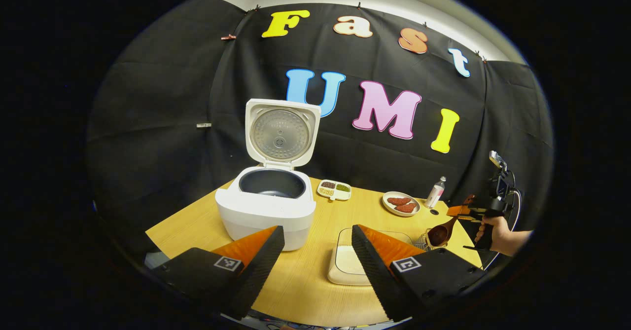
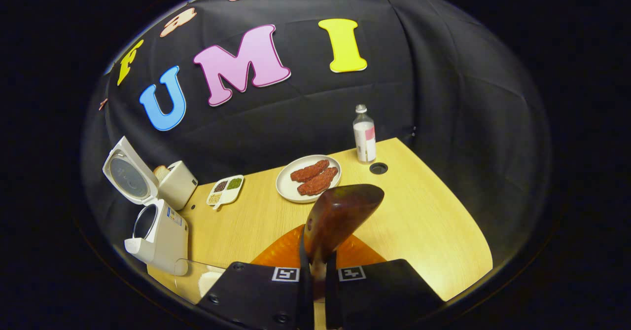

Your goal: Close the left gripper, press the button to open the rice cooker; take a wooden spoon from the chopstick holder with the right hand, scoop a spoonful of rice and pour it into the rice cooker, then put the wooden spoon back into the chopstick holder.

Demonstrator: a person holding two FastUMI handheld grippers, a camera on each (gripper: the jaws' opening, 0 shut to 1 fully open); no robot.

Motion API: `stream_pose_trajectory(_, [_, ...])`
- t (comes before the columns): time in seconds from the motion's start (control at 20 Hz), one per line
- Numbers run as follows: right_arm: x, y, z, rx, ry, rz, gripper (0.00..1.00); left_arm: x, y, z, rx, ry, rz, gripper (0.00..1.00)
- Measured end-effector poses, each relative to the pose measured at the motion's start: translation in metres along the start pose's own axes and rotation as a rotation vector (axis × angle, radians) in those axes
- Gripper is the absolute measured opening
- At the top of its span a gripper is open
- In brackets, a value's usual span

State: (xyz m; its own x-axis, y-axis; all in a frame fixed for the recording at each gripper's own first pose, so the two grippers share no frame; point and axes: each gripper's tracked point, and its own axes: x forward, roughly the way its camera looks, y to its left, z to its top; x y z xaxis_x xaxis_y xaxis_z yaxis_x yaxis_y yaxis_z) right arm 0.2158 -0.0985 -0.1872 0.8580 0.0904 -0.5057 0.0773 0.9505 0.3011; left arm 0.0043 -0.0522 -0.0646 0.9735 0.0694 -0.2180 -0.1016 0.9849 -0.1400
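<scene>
A: Why are you holding the left gripper (image 1: 315,261) back with its jaws spread?

B: The rice cooker (image 1: 268,206) is standing open on the table (image 1: 305,280), so you're keeping clear of the pot.

A: And your right gripper (image 2: 315,271)?

B: You're pinching the wooden spoon (image 2: 337,216) by its handle, bowl forward, near the chopstick holder (image 1: 423,241). The rice container (image 1: 347,263) is sitting just beside the cooker, likely your next stop.
</scene>
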Motion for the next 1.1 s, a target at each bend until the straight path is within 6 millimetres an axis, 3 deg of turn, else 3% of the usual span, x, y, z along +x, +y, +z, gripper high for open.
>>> stream_pose_trajectory(0.25, [-0.052, 0.032, 0.043, 0.042, -0.091, 0.004, 0.13, 0.0, 0.029, 0.002, 0.001, -0.018, -0.054, 0.95])
stream_pose_trajectory(0.4, [-0.083, 0.072, 0.041, 0.059, -0.117, 0.033, 0.17, 0.002, 0.057, -0.003, 0.014, -0.001, -0.052, 0.95])
stream_pose_trajectory(0.45, [-0.089, 0.084, 0.036, 0.058, -0.12, 0.042, 0.13, 0.001, 0.063, -0.003, 0.007, -0.001, -0.059, 0.95])
stream_pose_trajectory(0.6, [-0.099, 0.124, 0.004, 0.034, -0.099, 0.069, 0.13, -0.003, 0.082, 0.004, 0.018, -0.013, -0.075, 0.95])
stream_pose_trajectory(0.75, [-0.094, 0.154, -0.038, 0.015, -0.07, 0.084, 0.13, -0.006, 0.092, 0.009, 0.049, -0.02, -0.109, 0.95])
stream_pose_trajectory(0.95, [-0.068, 0.166, -0.099, -0.052, -0.026, 0.061, 0.13, -0.001, 0.104, -0.001, 0.045, 0.005, -0.14, 0.95])
stream_pose_trajectory(1.1, [-0.047, 0.162, -0.129, -0.141, -0.015, 0.034, 0.14, 0.007, 0.11, -0.014, 0.024, 0.043, -0.161, 0.95])
